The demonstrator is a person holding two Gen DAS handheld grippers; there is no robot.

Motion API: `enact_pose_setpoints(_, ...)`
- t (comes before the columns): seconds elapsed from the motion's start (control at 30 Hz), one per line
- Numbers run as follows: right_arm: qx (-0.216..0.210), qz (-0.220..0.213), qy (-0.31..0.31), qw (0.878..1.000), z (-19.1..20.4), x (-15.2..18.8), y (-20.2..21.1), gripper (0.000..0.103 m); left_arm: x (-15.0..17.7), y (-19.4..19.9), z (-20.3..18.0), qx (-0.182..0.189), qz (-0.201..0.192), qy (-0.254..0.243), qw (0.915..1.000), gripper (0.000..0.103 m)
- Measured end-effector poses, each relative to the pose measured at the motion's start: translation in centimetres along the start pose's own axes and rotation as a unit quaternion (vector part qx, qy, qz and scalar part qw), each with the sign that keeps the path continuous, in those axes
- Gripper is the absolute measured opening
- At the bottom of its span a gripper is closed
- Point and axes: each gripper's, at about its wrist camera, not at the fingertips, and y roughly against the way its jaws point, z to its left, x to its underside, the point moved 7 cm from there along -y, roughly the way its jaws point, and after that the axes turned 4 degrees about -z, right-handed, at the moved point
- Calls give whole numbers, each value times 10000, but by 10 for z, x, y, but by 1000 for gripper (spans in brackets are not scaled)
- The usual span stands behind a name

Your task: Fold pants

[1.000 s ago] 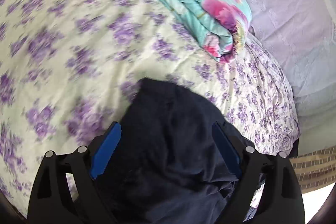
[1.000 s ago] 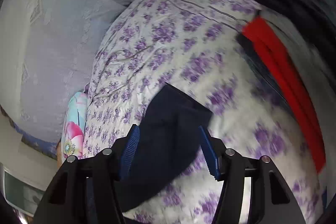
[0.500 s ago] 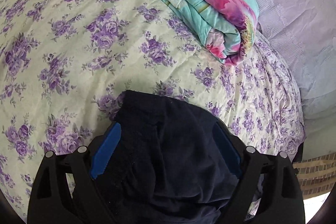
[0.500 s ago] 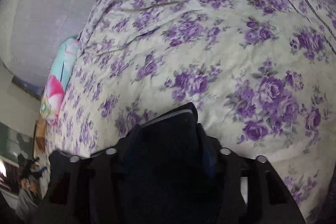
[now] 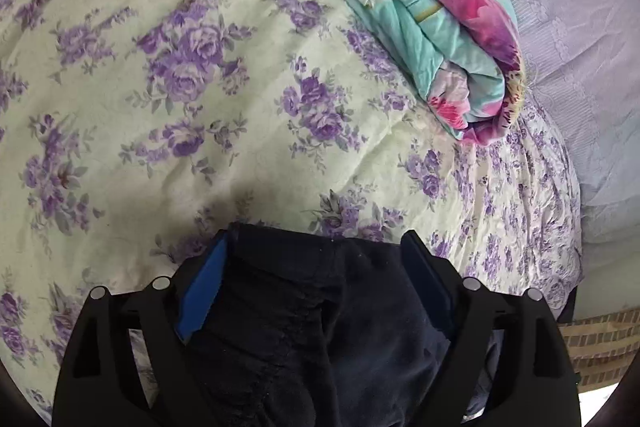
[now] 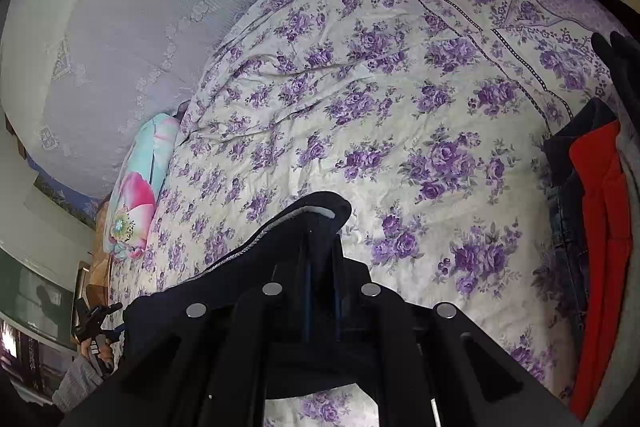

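Dark navy pants (image 5: 304,307) lie on a bedspread with purple flowers (image 5: 160,87). My left gripper (image 5: 316,239) stands wide around a bunched part of them. Its jaws are closing, its blue pads (image 5: 200,295) flank the fabric, and no squeeze shows. In the right wrist view the pants (image 6: 280,239) drape over my right gripper (image 6: 322,267), which is shut on a raised edge with a pale grey lining. The fabric hides the right fingertips. At the far lower left of that view, a hand in a grey sleeve holds the left gripper (image 6: 94,319).
A folded teal quilt with pink flowers (image 5: 420,19) lies at the back of the bed, also seen as the quilt (image 6: 136,187). Pale lilac bedding (image 6: 100,27) lies beyond it. Stacked clothes with a red garment (image 6: 600,227) sit at the right edge.
My right gripper has shut on the pants' edge and raised it off the bed. My left gripper has sunk toward the bedspread, and the pants now end level with its fingertips.
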Motion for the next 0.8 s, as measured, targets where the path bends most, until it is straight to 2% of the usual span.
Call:
enact_pose_setpoints(0.03, -1, -18, -60, 10000, -1, 1, 0, 8, 1, -2, -1, -83, 32, -145, 9999, 82)
enact_pose_setpoints(0.1, 9, -46, -145, 9999, -2, 1, 0, 8, 6, -2, -4, -415, -21, -512, 9978, 63)
enact_pose_setpoints(0.13, 15, -60, -188, 9998, -2, 2, 0, 8, 7, 1, -4, -555, -91, -641, 9964, 47)
enact_pose_setpoints(0.2, 17, -113, -286, 9995, -3, 1, 2, 8, 4, 16, -6, -228, -290, -534, 9979, 46)
enact_pose_setpoints(0.33, -73, -399, -241, 9989, 9, -18, 14, 8, -18, 49, -28, 57, -841, -586, 9947, 45)
enact_pose_setpoints(0.4, -112, -545, -199, 9983, 13, -36, 13, 8, -34, 51, -38, 121, -982, -580, 9934, 45)
enact_pose_setpoints(0.47, -10, -510, -138, 9986, 9, -52, -9, 8, -45, 33, -37, 24, -928, -423, 9948, 45)
enact_pose_setpoints(0.53, 314, -254, 8, 9992, -2, -58, -52, 8, -47, 4, -32, -343, -719, -432, 9959, 46)
enact_pose_setpoints(0.6, 572, 180, -86, 9982, -20, -54, -99, 9, -37, -25, -19, -668, -357, -399, 9963, 48)
enact_pose_setpoints(0.63, 775, 280, -144, 9965, -28, -52, -114, 9, -36, -26, -17, -643, -372, -303, 9968, 49)
enact_pose_setpoints(0.67, 816, 246, -229, 9961, -31, -52, -119, 9, -35, -20, -19, -552, -371, -252, 9975, 56)
enact_pose_setpoints(0.7, 738, 124, -315, 9967, -31, -53, -116, 16, -35, -11, -22, -357, -348, -227, 9985, 61)
enact_pose_setpoints(0.73, 705, -39, -369, 9968, -29, -53, -108, 32, -35, 2, -25, -179, -374, -233, 9989, 72)
enact_pose_setpoints(0.77, 663, -188, -384, 9969, -28, -53, -96, 44, -33, 16, -26, -120, -437, -271, 9986, 81)
enact_pose_setpoints(0.8, 682, -329, -333, 9966, -27, -53, -82, 54, -32, 31, -25, -139, -533, -340, 9979, 84)
